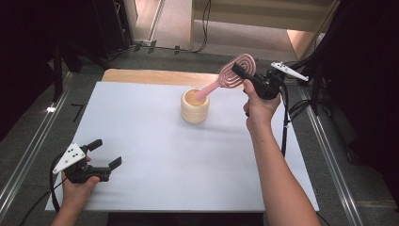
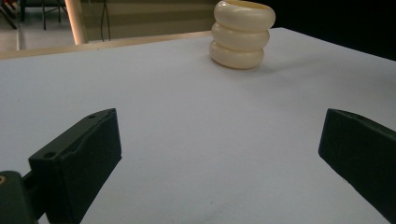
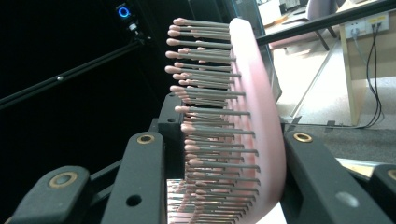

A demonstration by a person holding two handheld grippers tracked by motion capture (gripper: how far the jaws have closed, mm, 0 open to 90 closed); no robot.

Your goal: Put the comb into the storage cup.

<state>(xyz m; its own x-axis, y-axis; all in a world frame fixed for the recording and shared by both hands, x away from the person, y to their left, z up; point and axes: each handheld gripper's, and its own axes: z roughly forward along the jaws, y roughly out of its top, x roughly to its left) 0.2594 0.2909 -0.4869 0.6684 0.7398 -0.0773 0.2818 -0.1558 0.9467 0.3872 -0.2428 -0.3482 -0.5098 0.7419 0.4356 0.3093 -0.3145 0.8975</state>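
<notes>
High view has the right tongs (image 1: 242, 75) clamped on a pink hairbrush (image 1: 235, 71), its handle inside the cream cup (image 1: 195, 109), while the left tongs (image 1: 104, 154) rest spread apart on the bench (image 1: 164, 155).

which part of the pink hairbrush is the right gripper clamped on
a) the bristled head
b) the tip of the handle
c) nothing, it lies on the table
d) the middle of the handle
a: the right gripper is shut on the bristled head of the pink hairbrush, with bristles between its jaws in the right gripper view, while the handle end points down into the cream ribbed cup.
</notes>
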